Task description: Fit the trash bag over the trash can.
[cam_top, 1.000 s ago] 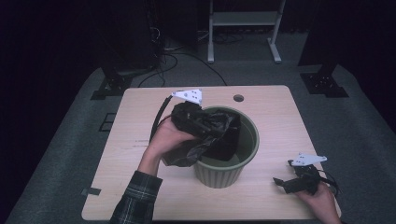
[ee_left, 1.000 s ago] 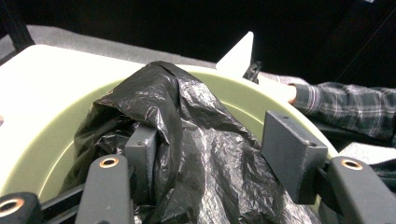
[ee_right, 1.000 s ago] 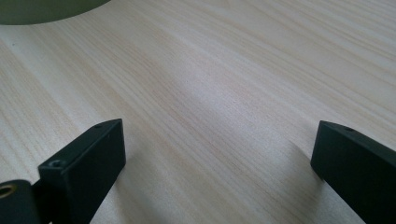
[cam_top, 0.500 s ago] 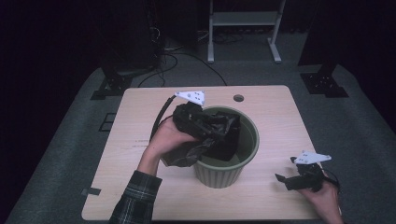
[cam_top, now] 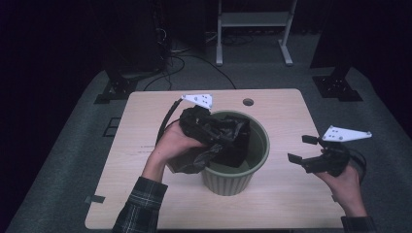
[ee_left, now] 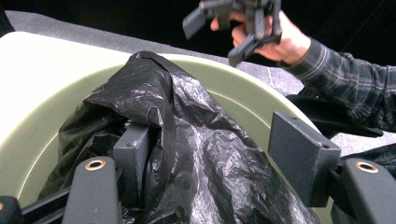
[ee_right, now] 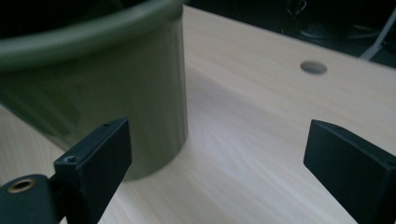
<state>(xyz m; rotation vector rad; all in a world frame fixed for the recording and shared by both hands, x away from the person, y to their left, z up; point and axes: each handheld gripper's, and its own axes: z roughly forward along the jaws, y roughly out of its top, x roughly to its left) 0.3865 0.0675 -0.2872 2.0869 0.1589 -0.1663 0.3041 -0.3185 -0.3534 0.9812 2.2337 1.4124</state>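
The black bag drapes over the green bin's near rim; the left claw straddles a fold, jaws just easing apart, not pinching; right claw spread, empty above the worktop; the liner may slump inside.

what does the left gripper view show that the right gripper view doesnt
Left gripper view: the black bin bag bunched inside the bin, draped between that gripper's fingers, and farther off the right gripper in a hand with a plaid sleeve.

Right gripper view: the bin's outer wall standing on the wooden table, the round hole in the tabletop, and the right gripper's own fingers standing wide with nothing between them.

Both: the olive green bin.
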